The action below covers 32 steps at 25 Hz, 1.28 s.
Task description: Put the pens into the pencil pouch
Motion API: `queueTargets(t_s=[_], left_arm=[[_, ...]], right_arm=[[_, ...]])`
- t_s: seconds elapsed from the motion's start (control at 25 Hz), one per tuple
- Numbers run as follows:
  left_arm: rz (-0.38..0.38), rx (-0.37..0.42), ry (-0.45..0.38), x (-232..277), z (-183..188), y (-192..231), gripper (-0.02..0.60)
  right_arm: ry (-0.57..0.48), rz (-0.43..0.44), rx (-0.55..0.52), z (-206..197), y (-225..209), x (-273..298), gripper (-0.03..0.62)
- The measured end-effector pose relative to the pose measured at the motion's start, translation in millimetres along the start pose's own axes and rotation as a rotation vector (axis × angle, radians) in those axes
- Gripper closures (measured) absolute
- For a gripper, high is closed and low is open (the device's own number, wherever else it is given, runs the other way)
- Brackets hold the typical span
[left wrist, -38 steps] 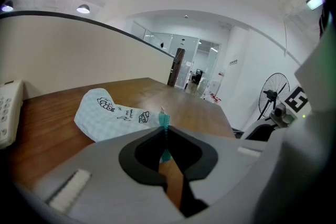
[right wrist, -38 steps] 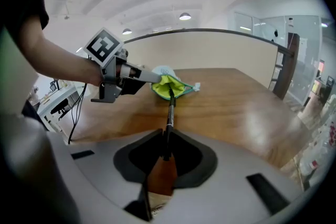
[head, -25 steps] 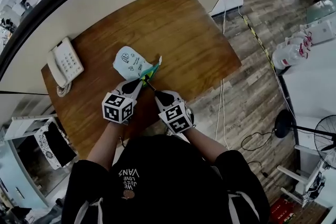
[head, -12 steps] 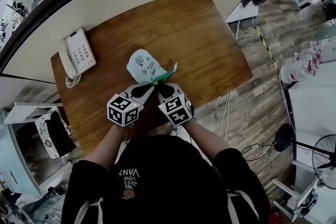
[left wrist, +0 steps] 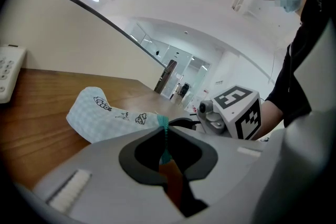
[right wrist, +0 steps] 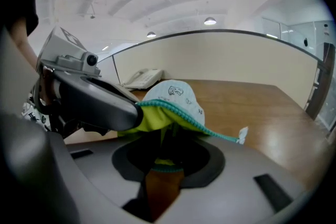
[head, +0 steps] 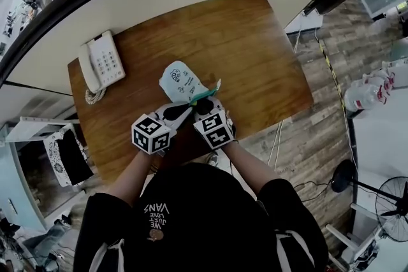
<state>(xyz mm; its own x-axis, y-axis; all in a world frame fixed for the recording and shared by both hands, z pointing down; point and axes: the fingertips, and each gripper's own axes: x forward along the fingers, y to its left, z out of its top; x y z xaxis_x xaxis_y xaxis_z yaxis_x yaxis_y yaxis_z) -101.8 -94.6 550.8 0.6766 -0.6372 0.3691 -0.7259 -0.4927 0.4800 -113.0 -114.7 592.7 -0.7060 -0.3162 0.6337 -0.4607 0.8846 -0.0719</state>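
Observation:
A pale blue pencil pouch point(head: 182, 83) with small drawings lies on the wooden desk point(head: 248, 41), its mouth toward me. My left gripper point(head: 183, 113) is shut on the teal zipper edge point(left wrist: 164, 128) and holds the mouth up. My right gripper point(head: 205, 105) has its tips in the mouth, where the yellow-green lining point(right wrist: 152, 118) shows. A thin dark pen point(right wrist: 164, 139) stands between its jaws, mostly hidden by the pouch; these jaws are opening. In the right gripper view the left gripper's dark finger point(right wrist: 100, 105) pinches the rim.
A white desk phone point(head: 102, 67) sits at the desk's back left, beyond the pouch. The zipper pull point(right wrist: 241, 135) hangs off to the right. The desk's near edge is right under both grippers, with wood-plank floor to the right.
My right gripper has moved forward to the pouch, and its tips now sit in the mouth. The left gripper has kept its hold on the rim.

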Motion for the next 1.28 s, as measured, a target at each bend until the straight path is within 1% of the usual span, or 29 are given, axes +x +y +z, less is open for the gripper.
queueTargets(t_s=[0.12, 0.2, 0.4, 0.6, 0.88, 1.28], left_arm=[[0.019, -0.01, 0.004, -3, -2, 10, 0.552], [0.037, -0.013, 0.007, -4, -4, 16, 0.552], [0.078, -0.012, 0.008, -2, -7, 25, 0.552], [0.122, 0.001, 0.011, 0, -9, 29, 0.552], [0.248, 0.002, 0.005, -4, -17, 40, 0.551], [0.38, 0.026, 0.012, -11, -36, 44, 0.551]], right_arm=[[0.0, 0.01, 0.023, -1, 3, 4, 0.489], [0.001, 0.013, 0.055, -1, 4, 2, 0.482], [0.003, -0.006, 0.093, -10, 3, -9, 0.48], [0.006, -0.044, 0.136, -24, 0, -27, 0.48], [0.006, -0.101, 0.181, -44, -5, -57, 0.48], [-0.006, -0.14, 0.191, -59, -2, -94, 0.48]])
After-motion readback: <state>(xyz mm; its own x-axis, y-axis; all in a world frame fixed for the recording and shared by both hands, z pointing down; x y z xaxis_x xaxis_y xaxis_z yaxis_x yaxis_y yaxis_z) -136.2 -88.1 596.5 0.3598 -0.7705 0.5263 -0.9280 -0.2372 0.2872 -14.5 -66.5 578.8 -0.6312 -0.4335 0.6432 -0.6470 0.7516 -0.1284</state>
